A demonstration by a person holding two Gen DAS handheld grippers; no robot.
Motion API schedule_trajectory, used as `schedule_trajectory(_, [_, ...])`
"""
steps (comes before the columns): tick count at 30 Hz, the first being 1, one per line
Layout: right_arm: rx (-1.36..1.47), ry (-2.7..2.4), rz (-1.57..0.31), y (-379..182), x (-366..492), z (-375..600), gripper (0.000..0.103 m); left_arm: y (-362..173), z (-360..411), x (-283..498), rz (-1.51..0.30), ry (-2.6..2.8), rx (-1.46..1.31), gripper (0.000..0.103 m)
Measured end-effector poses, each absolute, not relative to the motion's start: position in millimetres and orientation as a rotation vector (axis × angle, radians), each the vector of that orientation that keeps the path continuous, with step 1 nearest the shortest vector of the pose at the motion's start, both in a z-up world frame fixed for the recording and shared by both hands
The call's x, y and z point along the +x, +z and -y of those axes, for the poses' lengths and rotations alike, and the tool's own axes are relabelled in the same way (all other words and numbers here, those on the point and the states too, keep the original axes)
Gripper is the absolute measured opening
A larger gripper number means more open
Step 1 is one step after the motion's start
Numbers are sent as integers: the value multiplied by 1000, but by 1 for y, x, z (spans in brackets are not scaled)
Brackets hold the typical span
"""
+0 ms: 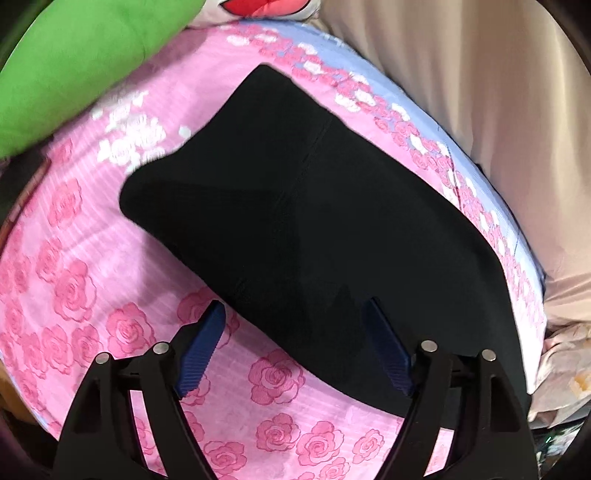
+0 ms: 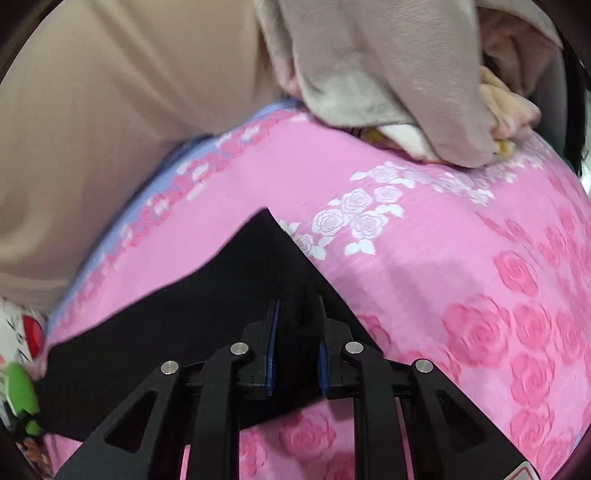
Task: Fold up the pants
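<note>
Black pants [image 1: 295, 203] lie folded on a pink rose-print bedsheet [image 1: 74, 295], with a centre seam running up them. My left gripper [image 1: 294, 304] is open wide above their near edge; the left blue pad [image 1: 203, 343] is over the sheet and the right pad [image 1: 388, 350] over the fabric. In the right wrist view a pointed corner of the pants [image 2: 221, 295] reaches past my right gripper [image 2: 298, 306]. Its jaws stand narrow, with a bunch of black fabric pinched between the blue pads [image 2: 273, 332].
A green pillow [image 1: 74, 74] and a plush toy [image 1: 258, 7] lie at the far left. Beige cloth [image 1: 480, 110] borders the sheet's blue edge [image 1: 332, 44]. A grey garment [image 2: 388, 92] with yellowish cloth under it rests on the sheet [image 2: 443, 258].
</note>
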State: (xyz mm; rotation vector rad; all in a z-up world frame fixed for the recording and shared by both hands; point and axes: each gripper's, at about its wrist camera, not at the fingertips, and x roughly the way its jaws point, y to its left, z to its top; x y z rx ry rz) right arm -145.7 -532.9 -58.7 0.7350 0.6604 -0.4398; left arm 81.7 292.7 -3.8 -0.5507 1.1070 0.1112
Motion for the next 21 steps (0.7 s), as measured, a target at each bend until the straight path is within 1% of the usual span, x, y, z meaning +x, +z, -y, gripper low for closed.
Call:
schedule_trajectory(1, [721,-471,-624,-49,-154,527,31,-5,-294,81,-1105,100,-573,76])
schedule_trajectory(2, [698,-492,-602,-42,-160,523,35,-5,-296,81,-1101,83,-605,76])
schedule_trajectory(4, [634,-498,-561,-23,-168,502,36,-5,-297,79,-1087,70,-628,76])
schedule_trajectory(6, [606,-436,-539,-10,-169,476,45,-6,-295,78,-1081,52,-649,76])
schedule_trajectory(7, [604,-403,-528,-8,-168,463,52,-6,-294,79,-1079,42,-653,76])
schedule_trajectory(8, [601,-356,-521,-5,-168,449,55,-5,-292,78,-1077,34,-653,76])
schedule_trajectory(11, [553,-204,-548,-4,-145,393,56,-5,-292,80,-1068,11,-658,74])
schedule_trajectory(12, [527,-145,-573,-5,-134,370,56,-6,-294,81,-1068,33,-654,63])
schedule_trajectory(13, [513,-89,-595,-7,-123,349,56,-7,-294,84,-1070,45,-649,37])
schedule_trajectory(14, [507,-50,-611,-8,-115,334,56,-7,-296,86,-1081,82,-620,19])
schedule_trajectory(15, [500,6,-638,-11,-104,314,56,-6,-300,87,-1082,103,-597,9])
schedule_trajectory(18, [514,149,-694,-15,-80,264,56,3,-306,91,-1063,54,-620,9])
schedule_trajectory(21, [578,357,-739,-20,-54,211,56,0,-302,97,-1082,57,-547,10])
